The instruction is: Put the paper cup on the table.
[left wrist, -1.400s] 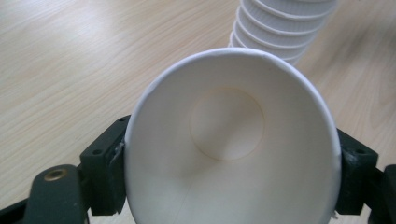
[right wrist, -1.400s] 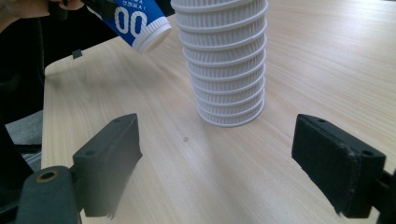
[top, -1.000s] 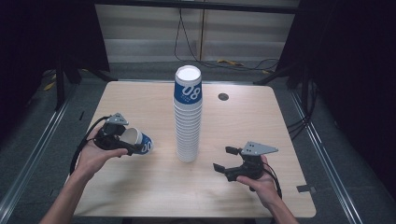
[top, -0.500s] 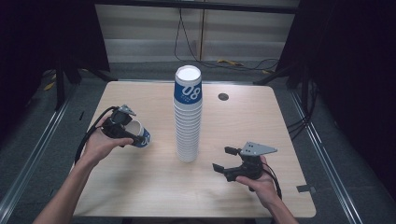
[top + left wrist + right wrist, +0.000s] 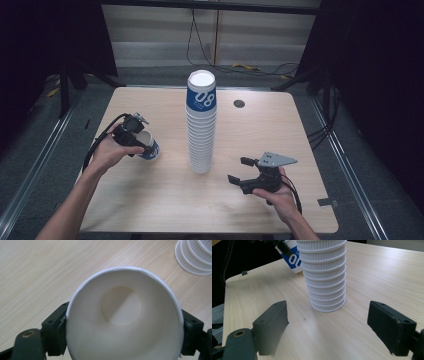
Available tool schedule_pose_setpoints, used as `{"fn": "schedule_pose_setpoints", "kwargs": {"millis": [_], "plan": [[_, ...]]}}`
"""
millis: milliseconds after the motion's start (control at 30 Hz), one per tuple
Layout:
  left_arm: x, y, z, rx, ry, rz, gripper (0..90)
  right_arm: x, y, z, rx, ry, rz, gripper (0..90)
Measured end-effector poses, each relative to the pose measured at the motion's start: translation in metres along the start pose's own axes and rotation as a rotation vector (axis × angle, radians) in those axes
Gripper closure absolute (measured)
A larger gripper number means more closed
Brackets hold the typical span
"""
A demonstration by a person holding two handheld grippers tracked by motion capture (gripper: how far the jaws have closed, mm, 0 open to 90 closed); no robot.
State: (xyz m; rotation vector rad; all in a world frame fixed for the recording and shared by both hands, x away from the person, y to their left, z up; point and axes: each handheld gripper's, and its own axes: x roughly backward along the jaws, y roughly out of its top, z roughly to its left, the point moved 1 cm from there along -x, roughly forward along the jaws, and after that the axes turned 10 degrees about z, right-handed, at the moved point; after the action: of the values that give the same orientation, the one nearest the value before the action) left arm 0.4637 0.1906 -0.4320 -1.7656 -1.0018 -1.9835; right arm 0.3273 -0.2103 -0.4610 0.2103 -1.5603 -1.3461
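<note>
A tall stack of upside-down white paper cups (image 5: 201,125) with a blue band at its top stands mid-table; its ribbed lower part (image 5: 325,275) rises ahead of my right gripper. My left gripper (image 5: 141,143) is shut on a single paper cup (image 5: 148,146), white with a blue print, held mouth-up just left of the stack. In the left gripper view the cup's open mouth (image 5: 125,317) sits between both jaws. My right gripper (image 5: 242,172) stands open near the table's front right, nothing between its jaws (image 5: 332,330). The held cup (image 5: 293,257) shows beyond the stack.
The light wooden table (image 5: 150,200) has a small dark round disc (image 5: 239,103) near its far edge. Cables (image 5: 100,142) trail from both grippers. Dark floor and stands surround the table.
The left hand has turned the cup from lying sideways to mouth-up and brought it slightly toward the stack. The right gripper has stayed still and open.
</note>
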Motion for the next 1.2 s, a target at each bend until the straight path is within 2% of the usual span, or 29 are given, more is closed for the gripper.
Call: {"fn": "schedule_pose_setpoints", "kwargs": {"millis": [400, 467, 600, 700, 867, 1133, 1200], "plan": [[-0.008, 0.012, -0.002, -0.002, 0.011, 0.063, 16.2, -0.001, 0.0, 0.0, 0.002, 0.002, 0.002, 16.7], [-0.01, 0.014, -0.003, -0.016, 0.024, 0.062, 15.7, -0.001, 0.0, 0.001, 0.001, 0.005, 0.004, 16.6], [-0.012, 0.016, -0.005, -0.014, 0.036, 0.045, 15.3, -0.001, -0.001, 0.0, -0.004, 0.014, 0.009, 16.6], [-0.014, 0.016, -0.004, -0.019, 0.032, 0.028, 14.8, -0.001, -0.002, 0.0, -0.001, 0.017, 0.013, 16.6], [-0.016, 0.017, -0.004, -0.02, 0.038, 0.03, 14.3, -0.001, -0.002, 0.0, -0.002, 0.024, 0.01, 16.6], [-0.023, 0.015, -0.001, -0.02, -0.003, 0.031, 13.2, -0.002, -0.002, 0.0, -0.003, 0.028, 0.008, 16.5], [-0.024, 0.013, 0.0, 0.0, -0.014, 0.029, 13.3, -0.002, -0.002, 0.0, -0.002, 0.026, 0.009, 16.5]]}}
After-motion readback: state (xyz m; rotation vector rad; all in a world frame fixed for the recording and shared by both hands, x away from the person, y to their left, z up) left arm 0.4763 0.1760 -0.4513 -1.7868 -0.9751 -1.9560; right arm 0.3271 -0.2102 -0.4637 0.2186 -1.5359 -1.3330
